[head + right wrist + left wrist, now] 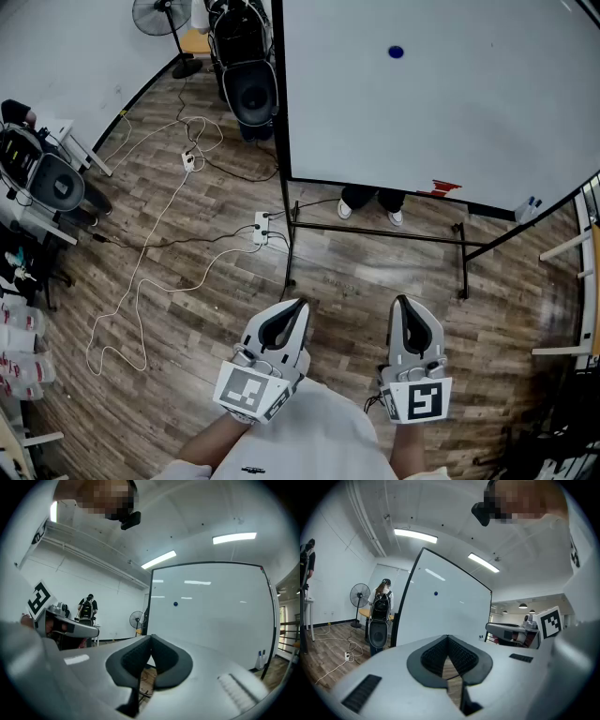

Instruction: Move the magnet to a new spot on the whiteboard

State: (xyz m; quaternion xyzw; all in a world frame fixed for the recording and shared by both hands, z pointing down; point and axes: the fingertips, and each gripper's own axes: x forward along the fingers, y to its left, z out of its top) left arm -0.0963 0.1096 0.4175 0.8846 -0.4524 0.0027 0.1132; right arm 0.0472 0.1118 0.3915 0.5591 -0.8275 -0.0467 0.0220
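Left claw [298,305] and right claw [401,302] sit closed and empty at lower middle of the head view, well apart from the blue magnet [396,52] stuck on the whiteboard [469,112], upper right

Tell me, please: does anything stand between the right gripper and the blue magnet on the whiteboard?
Nothing visible does. The right gripper, shut and empty, faces the whiteboard from a distance. The blue magnet sits uncovered on the board's upper part.
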